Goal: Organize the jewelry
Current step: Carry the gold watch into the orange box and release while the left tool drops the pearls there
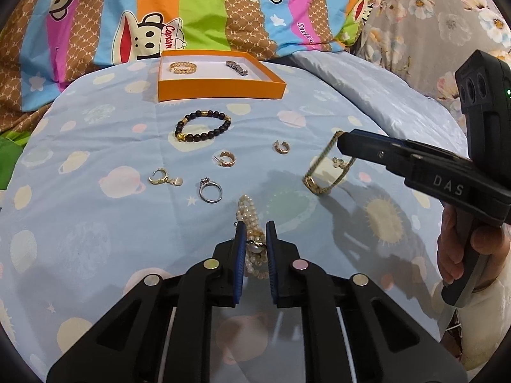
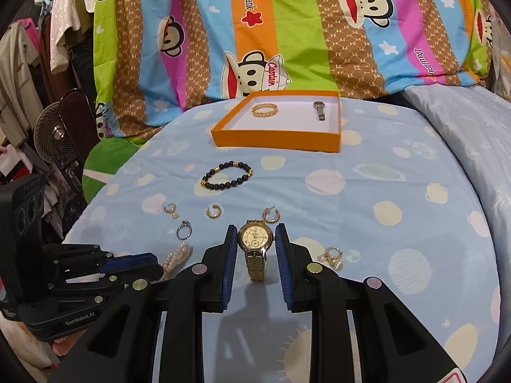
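Observation:
An orange box (image 1: 220, 87) (image 2: 274, 142) sits at the far end of the blue bedsheet, holding a gold bangle (image 1: 182, 67) (image 2: 264, 109) and a silver watch (image 1: 235, 67) (image 2: 319, 110). My left gripper (image 1: 255, 233) is shut on a pearl bracelet (image 1: 247, 210) (image 2: 175, 257) lying on the sheet. My right gripper (image 2: 256, 236) (image 1: 343, 142) is shut on a gold watch (image 2: 256, 239) (image 1: 322, 172), holding it above the sheet. A black bead bracelet (image 1: 202, 126) (image 2: 226, 175), two gold hoop earrings (image 1: 226, 158) (image 1: 281, 147), a silver ring (image 1: 210, 188) and pearl-drop earrings (image 1: 164, 177) (image 2: 332, 257) lie loose.
A striped cartoon-monkey quilt (image 1: 204, 6) rises behind the box. A pale blue pillow (image 1: 383, 95) lies to the right. Clothes and a small fan (image 2: 52, 135) stand off the bed at the left.

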A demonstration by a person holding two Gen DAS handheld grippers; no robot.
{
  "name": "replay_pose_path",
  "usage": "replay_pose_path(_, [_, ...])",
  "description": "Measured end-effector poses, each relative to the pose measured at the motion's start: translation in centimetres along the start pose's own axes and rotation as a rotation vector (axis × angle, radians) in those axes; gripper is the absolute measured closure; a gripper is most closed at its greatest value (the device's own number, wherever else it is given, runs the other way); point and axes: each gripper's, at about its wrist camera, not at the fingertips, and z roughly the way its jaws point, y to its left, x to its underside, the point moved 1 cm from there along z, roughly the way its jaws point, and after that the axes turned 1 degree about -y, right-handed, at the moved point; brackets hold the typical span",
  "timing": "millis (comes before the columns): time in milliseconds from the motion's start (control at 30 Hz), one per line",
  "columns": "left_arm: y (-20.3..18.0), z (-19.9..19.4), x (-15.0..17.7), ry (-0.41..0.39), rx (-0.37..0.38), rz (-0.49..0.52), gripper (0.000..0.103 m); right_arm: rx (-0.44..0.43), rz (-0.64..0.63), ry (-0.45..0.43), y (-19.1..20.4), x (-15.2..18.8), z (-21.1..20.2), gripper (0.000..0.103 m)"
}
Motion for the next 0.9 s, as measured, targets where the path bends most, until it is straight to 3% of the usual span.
replay_pose_path(500, [0.0,-0.2,0.4,0.017,-0.015,-0.002,0.09,0.005,0.025,-0.008,-0.6,0.1,-0.5,0.08])
replay_pose_path(600, [-0.2,0.7,0.9,0.038,-0.053,0.003,0.071,0.004,0.031,0.001,-0.6,0.4,-0.3,0.08])
replay_pose_path(667, [-0.2,1.4,0.9,0.049,-0.062,-0.002,0.067,0.003,0.033,0.002,-0.6,0.4,-0.3,0.08])
replay_pose_path(833, [-0.5,2.4,0.5,0.055,-0.08,0.007,0.07,0.002,0.035,0.001,-0.6,0.5,-0.3,0.08])
replay_pose_path(867, [-0.6,2.5,0.4,0.053,-0.08,0.007,0.074,0.001,0.036,0.0,-0.7,0.5,-0.3,0.08])
replay_pose_path(900, [-0.6,2.6,0.3,0.054,-0.077,0.008,0.088,0.0,0.037,0.0,-0.7,0.6,-0.3,0.08])
